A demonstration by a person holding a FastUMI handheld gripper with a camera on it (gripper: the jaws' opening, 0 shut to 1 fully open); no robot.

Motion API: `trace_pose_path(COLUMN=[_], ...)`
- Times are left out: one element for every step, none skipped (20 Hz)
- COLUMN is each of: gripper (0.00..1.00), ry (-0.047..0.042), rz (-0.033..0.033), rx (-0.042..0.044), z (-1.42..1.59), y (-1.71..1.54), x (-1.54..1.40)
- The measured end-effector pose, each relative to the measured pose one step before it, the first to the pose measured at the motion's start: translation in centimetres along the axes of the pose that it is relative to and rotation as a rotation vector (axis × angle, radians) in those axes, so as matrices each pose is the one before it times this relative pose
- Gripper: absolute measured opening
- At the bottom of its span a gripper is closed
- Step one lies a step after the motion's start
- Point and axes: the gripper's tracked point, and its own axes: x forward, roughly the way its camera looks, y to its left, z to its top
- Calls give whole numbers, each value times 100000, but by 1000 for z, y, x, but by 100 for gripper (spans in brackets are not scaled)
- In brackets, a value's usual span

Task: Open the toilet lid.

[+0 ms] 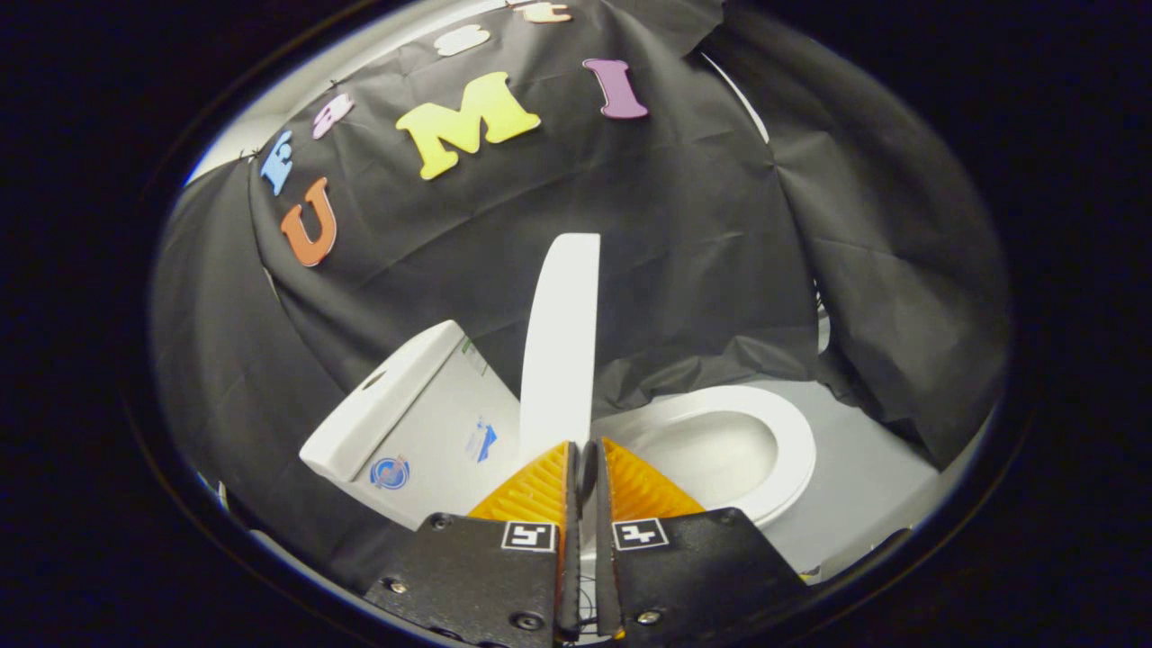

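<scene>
The white toilet lid (560, 342) stands raised and edge-on, rising from just beyond my fingertips, between the tank (396, 405) and the seat. The white seat ring (796, 441) lies down around the uncovered bowl (711, 450), off to the right of the fingers. My gripper (583, 447) sits right at the lid's lower end. Its two fingers are pressed almost together, leaving only a thin dark slit, and nothing shows between them. I cannot tell whether the tips touch the lid.
The black cloth wall (684, 234) hangs close behind the toilet and folds round on the right. Pale grey floor (868, 490) shows to the right of the bowl. The tank's front carries small stickers (390, 472).
</scene>
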Motion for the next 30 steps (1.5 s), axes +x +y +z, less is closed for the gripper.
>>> trace_pose_path(gripper=[11,11,11,12,12,12,12,12,13,13,13,13,14,14,14,15,15,15,15,15,15,15,15,15,15,15,15,15,15,15], ry=[149,22,-19,-32,-48,-257,-140,-128,-69,-133,-132,-14,127,267,264,11,36,128,167,50,229,29,-151,-293,-290,-426,-402,-446,-283,-237], rz=[64,-55,-147,-176,-326,-139,-101,-199,-421,-629,-530,-237,211,336,207,-381,-939,-958,-558,-190,-30,-215,-429,-591,-570,-613,-329,-44,-49,-3], rx=[-225,-764,-774,-751,-972,-978,-1293,-1098,-1090,-629,-516,-647,-864,-729,-721,-707,-802,-535,-641,-467,-792,-1329,-1302,-1434,-1237,-943,-1101,-1117,-499,-219], z=[-3,-38,-24,-6,0,7,-78,-27,66,77,-125,102,-144,-42,-112,7,70,-18,-68,12,-39,-108,77,-32,-83,-126,-8,-12,-152,-136], y=[484,429,377,391,391,378,388,409,317,377,288,380,526,509,499,354,260,282,411,313,298,343,542,407,300,270,340,329,314,195], x=[118,-9,28,-32,70,-36,33,61,165,76,-35,63,-76,29,66,-12,70,-22,32,62,104,43,47,-3,43,-21,2,-59,-72,85])
